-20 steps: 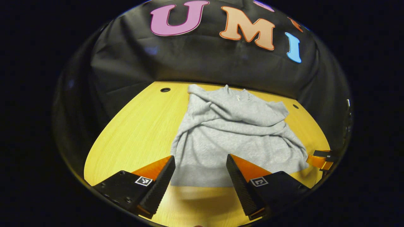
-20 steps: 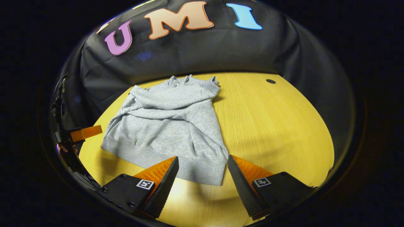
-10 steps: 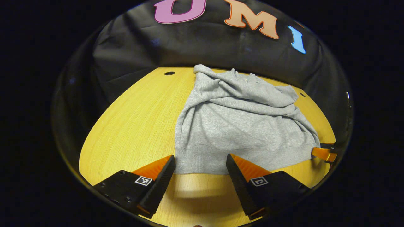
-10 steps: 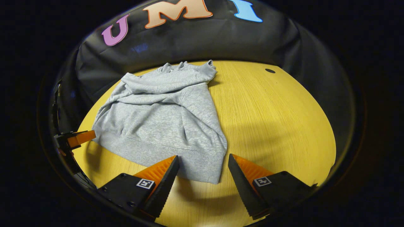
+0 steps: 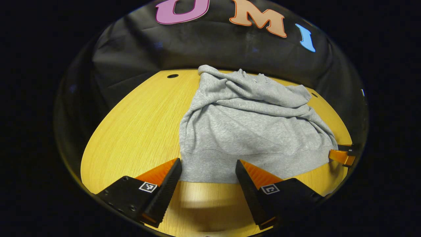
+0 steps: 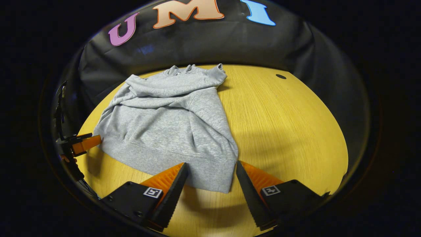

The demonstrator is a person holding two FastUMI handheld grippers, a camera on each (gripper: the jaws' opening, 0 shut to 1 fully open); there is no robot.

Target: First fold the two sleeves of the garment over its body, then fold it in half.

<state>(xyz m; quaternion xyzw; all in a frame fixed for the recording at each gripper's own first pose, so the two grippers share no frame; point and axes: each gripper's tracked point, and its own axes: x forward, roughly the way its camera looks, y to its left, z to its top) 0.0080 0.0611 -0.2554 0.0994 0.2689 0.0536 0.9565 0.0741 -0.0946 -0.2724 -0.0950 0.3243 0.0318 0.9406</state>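
I am looking along the left tool [image 5: 208, 171] and its two fingers are standing well apart, released, gripping nothing. Between and just beyond them the grey garment [image 5: 250, 131] is lying flat on the yellow wooden surface [image 5: 138, 125], its ribbed hem [image 5: 210, 164] nearest to me and running across the gap between the fingers. I am seeing both sleeves already lying crossed over the upper body of the garment, bunched in soft ridges below the collar, which is sitting at the far edge of the surface, close to the black cloth wall. The body below the sleeves is lying spread out, not yet folded in half. At the right edge of the left gripper view the other tool is showing near the hem's far corner; I cannot tell whether it is touching the cloth there.

From the right gripper view, the right tool [image 6: 211, 174] is also hanging released, fingers wide, with the near corner of the hem [image 6: 213, 177] lying between them and nothing pinched. The garment [image 6: 167, 121] is stretching away to the left and back toward the wall. At the left edge of this view the left tool [image 6: 84, 144] is sitting just beside the opposite hem corner. A small dark hole [image 6: 280, 76] is showing in the surface [image 6: 289, 131] far to the right, well apart from the cloth.
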